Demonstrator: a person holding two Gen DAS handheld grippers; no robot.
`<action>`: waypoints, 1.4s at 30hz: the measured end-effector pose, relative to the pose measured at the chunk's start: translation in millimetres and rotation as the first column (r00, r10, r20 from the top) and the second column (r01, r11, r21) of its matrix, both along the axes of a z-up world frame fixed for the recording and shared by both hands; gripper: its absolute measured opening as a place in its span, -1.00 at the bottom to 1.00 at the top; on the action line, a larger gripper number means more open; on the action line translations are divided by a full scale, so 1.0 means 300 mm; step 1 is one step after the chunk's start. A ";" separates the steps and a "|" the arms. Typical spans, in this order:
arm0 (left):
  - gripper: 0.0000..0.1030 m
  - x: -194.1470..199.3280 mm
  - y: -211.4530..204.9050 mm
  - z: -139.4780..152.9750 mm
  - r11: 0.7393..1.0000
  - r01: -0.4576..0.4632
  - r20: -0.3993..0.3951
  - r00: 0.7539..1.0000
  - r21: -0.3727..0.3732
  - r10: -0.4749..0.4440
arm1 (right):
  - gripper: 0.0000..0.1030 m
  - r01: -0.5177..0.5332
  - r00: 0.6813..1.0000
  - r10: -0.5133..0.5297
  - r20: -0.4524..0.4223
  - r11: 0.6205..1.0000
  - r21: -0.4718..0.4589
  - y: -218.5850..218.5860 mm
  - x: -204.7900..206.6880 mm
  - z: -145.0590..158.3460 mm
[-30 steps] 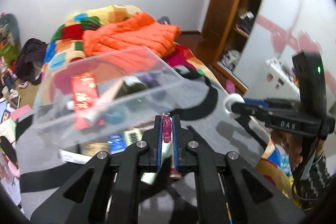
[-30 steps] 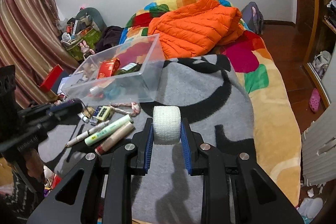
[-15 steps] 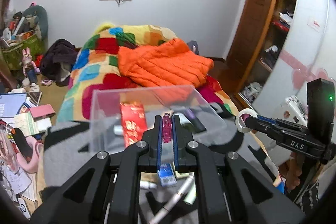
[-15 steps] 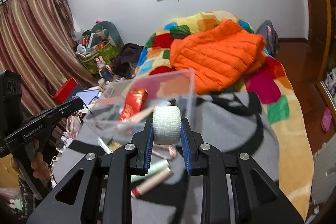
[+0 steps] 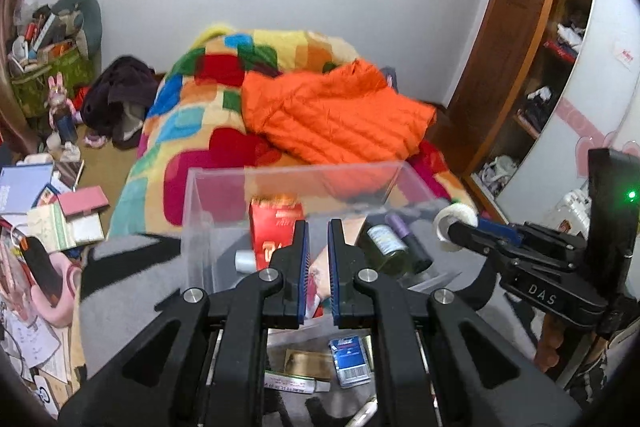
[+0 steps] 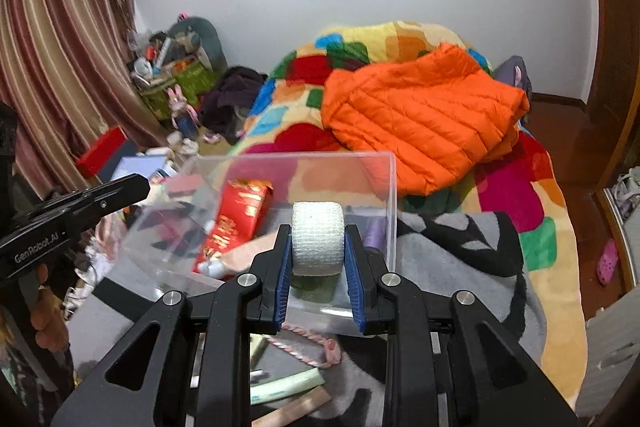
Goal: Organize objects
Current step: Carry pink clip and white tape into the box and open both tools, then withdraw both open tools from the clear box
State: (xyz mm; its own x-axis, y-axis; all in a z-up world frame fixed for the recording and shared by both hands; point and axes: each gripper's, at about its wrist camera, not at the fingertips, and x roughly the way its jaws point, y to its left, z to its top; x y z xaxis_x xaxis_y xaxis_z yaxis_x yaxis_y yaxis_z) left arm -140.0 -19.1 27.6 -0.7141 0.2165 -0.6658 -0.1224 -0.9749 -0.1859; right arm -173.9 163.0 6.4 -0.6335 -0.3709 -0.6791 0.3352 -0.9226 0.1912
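Observation:
A clear plastic box (image 5: pixel 296 169) (image 6: pixel 308 157) stands on the grey blanket and holds a red packet (image 5: pixel 276 227) (image 6: pixel 240 215), a dark green bottle (image 5: pixel 384 247) and other small things. My left gripper (image 5: pixel 317 239) (image 6: pixel 136 187) hangs over the box's near side with its jaws close together. No pink thing shows at its tips; something pinkish low in the gap may lie in the box. My right gripper (image 6: pixel 318 247) (image 5: pixel 456 227) is shut on a white bandage roll (image 6: pixel 318 239) (image 5: pixel 456 221) above the box's near right corner.
On the blanket in front of the box lie a blue packet (image 5: pixel 350 355), tubes (image 6: pixel 288 387) and a pink cord (image 6: pixel 308 343). An orange jacket (image 5: pixel 336 119) lies on the bed behind. A wooden wardrobe (image 5: pixel 520 67) stands right; the floor clutter (image 5: pixel 48 219) lies left.
Both grippers have moved toward the box, which now sits right under them. The small pink thing that stuck up between the left jaws no longer shows. The roll stays held.

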 end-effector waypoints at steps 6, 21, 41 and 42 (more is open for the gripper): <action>-0.85 -0.040 -0.024 -0.121 1.000 -0.024 0.093 0.995 0.000 0.024 | -0.57 0.004 0.999 -0.005 0.032 0.998 0.062 -0.014 -0.030 -0.064; -0.05 0.110 -0.019 -0.083 0.997 -0.034 0.052 0.998 -0.071 0.037 | 0.00 0.030 0.999 -0.029 -0.023 0.997 0.065 -0.011 0.049 0.001; 0.10 0.337 0.094 -0.282 0.988 0.105 0.192 0.978 -0.112 -0.083 | 0.26 0.044 0.983 -0.049 0.177 0.999 0.032 0.004 0.284 -0.208; 0.10 0.340 0.096 -0.293 0.988 0.108 0.198 0.976 -0.108 -0.085 | 0.26 0.039 0.983 -0.044 0.180 0.999 0.033 -0.002 0.290 -0.215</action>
State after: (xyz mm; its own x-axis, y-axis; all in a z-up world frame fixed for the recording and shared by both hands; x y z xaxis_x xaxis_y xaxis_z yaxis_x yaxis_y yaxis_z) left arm -38.0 9.7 -60.2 -0.5495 0.1902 -0.8135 -0.1900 -0.9767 -0.1000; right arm -87.0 162.4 -58.1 -0.5138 -0.3251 -0.7939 0.2587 -0.9410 0.2179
